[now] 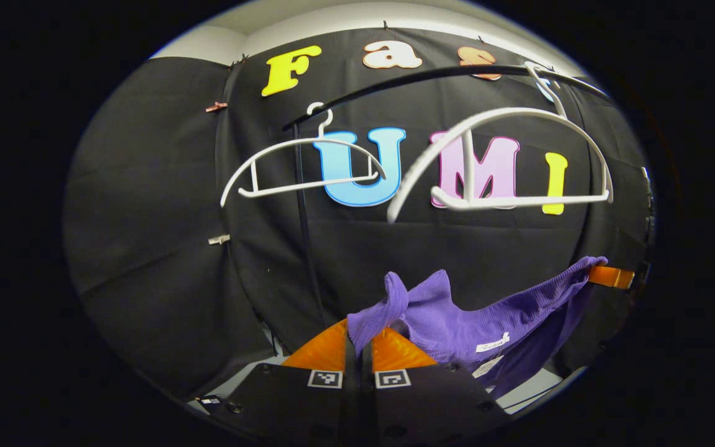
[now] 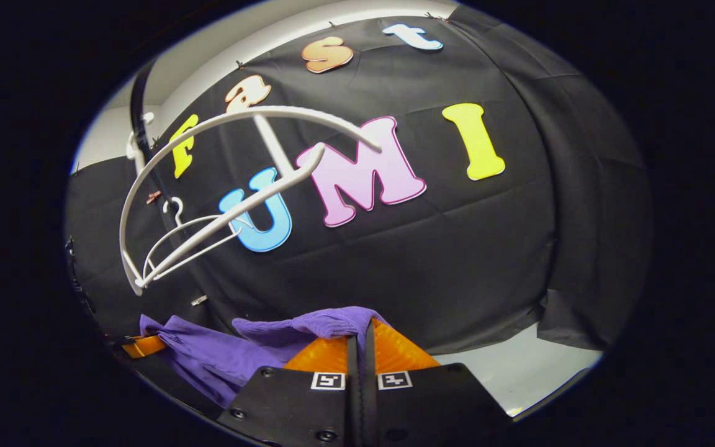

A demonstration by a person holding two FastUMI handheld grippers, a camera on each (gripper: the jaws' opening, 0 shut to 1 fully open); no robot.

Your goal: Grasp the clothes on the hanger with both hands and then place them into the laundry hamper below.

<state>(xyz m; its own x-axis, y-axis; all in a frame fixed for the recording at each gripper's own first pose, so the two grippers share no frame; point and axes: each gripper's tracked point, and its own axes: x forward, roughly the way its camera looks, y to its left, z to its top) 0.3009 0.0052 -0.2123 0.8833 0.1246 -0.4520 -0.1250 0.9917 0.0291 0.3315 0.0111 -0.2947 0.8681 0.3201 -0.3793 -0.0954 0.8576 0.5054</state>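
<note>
A purple ribbed garment [image 1: 488,316] hangs stretched between both grippers, below the hangers. My left gripper [image 1: 358,338] is shut on one bunched corner of it, at the bottom middle of the left gripper view. The other gripper's finger [image 1: 610,277] holds the garment's far end at the right. In the right gripper view my right gripper [image 2: 360,332] is shut on a fold of the purple garment [image 2: 208,351], which sags away to the left toward the other gripper's finger [image 2: 143,346]. Two bare white hangers [image 1: 506,161] [image 1: 305,167] hang on a black rail [image 1: 432,77].
The near white hanger [image 2: 221,186] sits at the upper left in the right gripper view, a smaller hanger [image 2: 187,239] behind it. The rail's black upright post [image 1: 308,248] runs down left of centre. A pale floor strip [image 2: 519,372] lies below the cloth wall.
</note>
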